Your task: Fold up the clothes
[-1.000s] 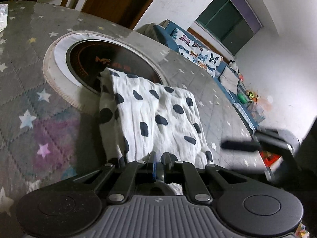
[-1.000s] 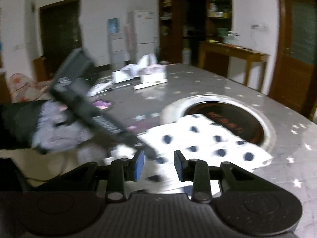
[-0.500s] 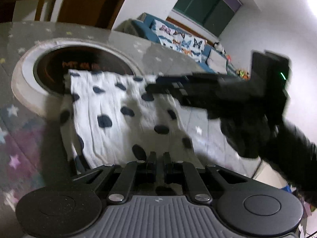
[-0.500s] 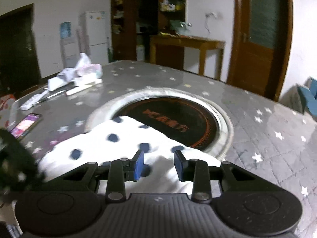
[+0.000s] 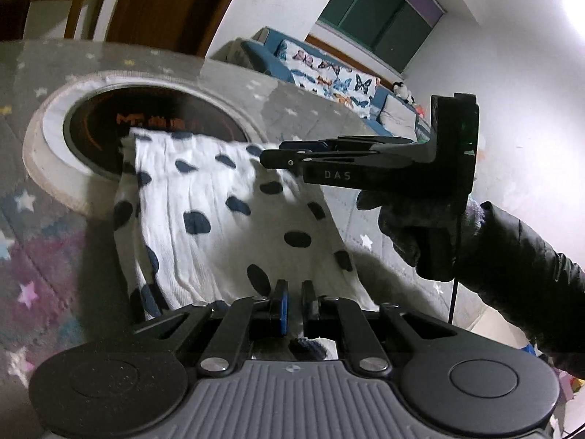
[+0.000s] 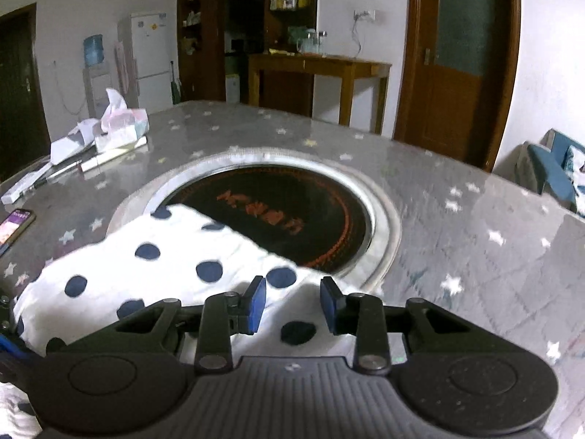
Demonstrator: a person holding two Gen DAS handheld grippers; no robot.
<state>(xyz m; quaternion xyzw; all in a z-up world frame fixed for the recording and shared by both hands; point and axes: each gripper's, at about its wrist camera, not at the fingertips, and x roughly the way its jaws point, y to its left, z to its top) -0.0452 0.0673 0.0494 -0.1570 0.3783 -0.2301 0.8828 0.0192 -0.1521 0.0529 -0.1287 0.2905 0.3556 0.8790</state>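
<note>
A white cloth with dark blue dots [image 5: 204, 197] lies folded on the star-patterned table cover [image 5: 44, 241], its far end over a round black cooktop [image 5: 102, 124]. My left gripper [image 5: 294, 303] is shut on the cloth's near edge, and spotted fabric shows behind its fingers. My right gripper [image 5: 278, 152], held by a gloved hand [image 5: 413, 226], reaches in from the right over the cloth's far right corner. In the right wrist view this gripper [image 6: 292, 303] stands open above the cloth [image 6: 175, 256], a corner lying under the gap between its blue pads [image 6: 256, 303], which do not press on it.
The cooktop [image 6: 292, 212] sits in a pale ring in the table. A phone [image 6: 14, 223], a tissue pack [image 6: 120, 124] and papers lie at the table's far left. A blue sofa [image 5: 329, 80] stands beyond the table, a wooden side table [image 6: 318, 66] by the door.
The right gripper swept in from the right and came down over the cloth's far right corner. The left gripper rolled a little and stays shut on the near edge.
</note>
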